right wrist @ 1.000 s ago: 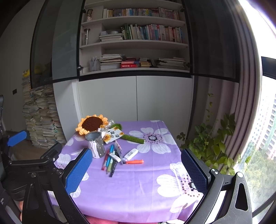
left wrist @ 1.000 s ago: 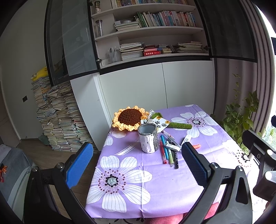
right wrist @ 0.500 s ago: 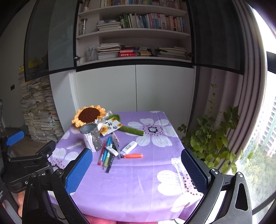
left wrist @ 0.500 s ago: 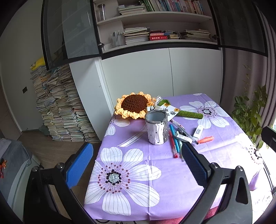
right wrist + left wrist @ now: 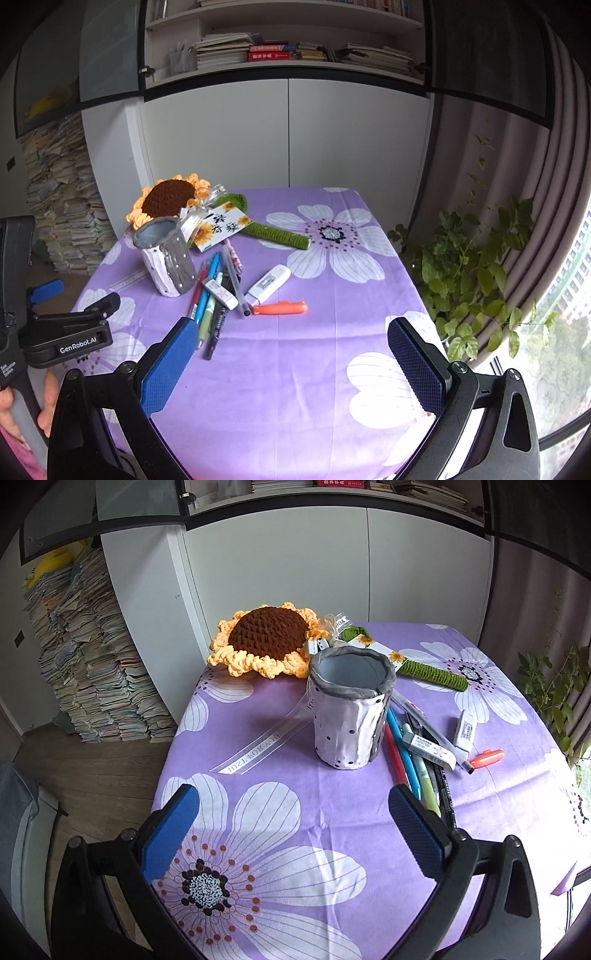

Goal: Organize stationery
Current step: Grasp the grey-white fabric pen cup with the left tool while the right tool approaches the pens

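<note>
Pens (image 5: 406,753) in the left wrist view lie partly hidden behind the pen holder (image 5: 349,709) and the left gripper (image 5: 291,830), whose jaws stand wide and empty above the purple floral cloth of the bench (image 5: 258,775). A crocheted sunflower (image 5: 266,642) lies behind the holder, near stacked papers on the floor.

From the right wrist view, the right gripper (image 5: 291,362) also gapes wide, empty; its left finger covers the pen tips (image 5: 207,314). An orange marker (image 5: 280,307) lies apart, a white eraser (image 5: 221,291) on the pens. A potted plant (image 5: 472,258) stands beside the curtain.
</note>
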Demonstrator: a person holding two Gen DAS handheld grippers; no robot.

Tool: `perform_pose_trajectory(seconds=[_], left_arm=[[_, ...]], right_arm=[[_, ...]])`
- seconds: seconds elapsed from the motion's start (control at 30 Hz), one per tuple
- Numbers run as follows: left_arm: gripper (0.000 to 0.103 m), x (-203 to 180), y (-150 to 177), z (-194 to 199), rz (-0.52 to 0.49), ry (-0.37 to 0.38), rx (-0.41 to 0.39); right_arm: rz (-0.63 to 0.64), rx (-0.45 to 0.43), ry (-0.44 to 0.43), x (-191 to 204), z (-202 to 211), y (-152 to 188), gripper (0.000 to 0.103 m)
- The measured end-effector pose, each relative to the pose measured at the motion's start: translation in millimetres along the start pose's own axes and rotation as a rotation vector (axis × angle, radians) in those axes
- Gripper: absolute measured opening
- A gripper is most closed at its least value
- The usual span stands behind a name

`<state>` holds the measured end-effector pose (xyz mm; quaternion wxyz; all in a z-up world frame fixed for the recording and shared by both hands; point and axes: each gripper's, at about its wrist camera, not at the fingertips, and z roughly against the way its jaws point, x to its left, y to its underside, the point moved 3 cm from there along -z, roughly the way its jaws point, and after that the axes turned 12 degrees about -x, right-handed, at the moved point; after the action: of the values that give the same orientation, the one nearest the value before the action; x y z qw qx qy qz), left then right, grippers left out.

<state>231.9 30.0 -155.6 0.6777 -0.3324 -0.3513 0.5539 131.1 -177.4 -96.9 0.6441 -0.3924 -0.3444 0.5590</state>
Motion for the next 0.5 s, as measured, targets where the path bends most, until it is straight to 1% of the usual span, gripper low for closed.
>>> perform_pose_trajectory(seconds=[0.2, 0.33, 0.47, 0.5], left_arm=[[0.102, -13, -8, -41, -0.011, 0.034, 0.03], [0.102, -15, -13, -67, -0.001, 0.048, 0.045], [0.102, -18, -15, -85, 0.032, 0.115, 0.071], [0.102, -19, -14, -89, 0.04, 0.139, 0.079]], right_arm=[[-0.029, 0.092, 0.01, -10, -50, 11, 0.102], [-0.04, 0.123, -0.006, -11, -81, 14, 0.102], [-0.036, 0.138, -0.034, -6, -108, 10, 0.102], [-0.032, 0.144, -0.043, -3, -114, 8, 0.1]])
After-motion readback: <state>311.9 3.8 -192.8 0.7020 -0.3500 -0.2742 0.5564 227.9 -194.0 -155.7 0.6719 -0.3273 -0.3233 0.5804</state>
